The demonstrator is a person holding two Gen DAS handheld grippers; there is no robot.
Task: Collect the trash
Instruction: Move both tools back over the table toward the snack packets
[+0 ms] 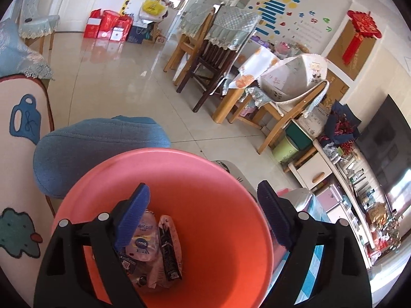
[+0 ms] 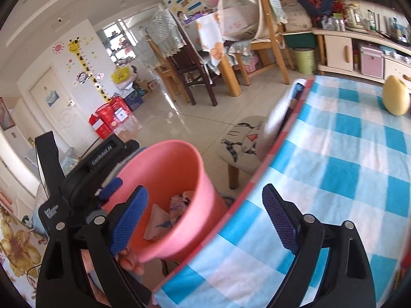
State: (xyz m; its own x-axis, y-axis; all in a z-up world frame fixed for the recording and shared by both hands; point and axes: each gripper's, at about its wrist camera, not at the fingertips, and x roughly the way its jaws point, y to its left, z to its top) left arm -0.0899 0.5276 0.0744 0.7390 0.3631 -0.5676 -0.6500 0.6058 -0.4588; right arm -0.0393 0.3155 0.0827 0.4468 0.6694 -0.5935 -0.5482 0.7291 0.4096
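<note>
A pink waste bin [image 1: 205,179] fills the lower left wrist view, with several crumpled wrappers [image 1: 154,246] at its bottom. My left gripper [image 1: 203,218] stands open over it: one blue pad hangs inside the bin, the other just outside its right rim, and nothing is held. In the right wrist view the same bin [image 2: 174,169] stands beside a table under a blue checked cloth [image 2: 334,169]. My right gripper [image 2: 205,218] is open and empty, one finger over the bin and the other over the cloth. The left gripper's black housing [image 2: 102,161] shows behind the bin.
A yellow pear [image 2: 395,97] lies on the checked cloth at the far right. A small printed stool [image 2: 244,141] and a blue cushioned stool [image 1: 97,148] stand by the bin. Wooden chairs [image 1: 205,59] and a low cabinet [image 1: 341,179] lie farther off.
</note>
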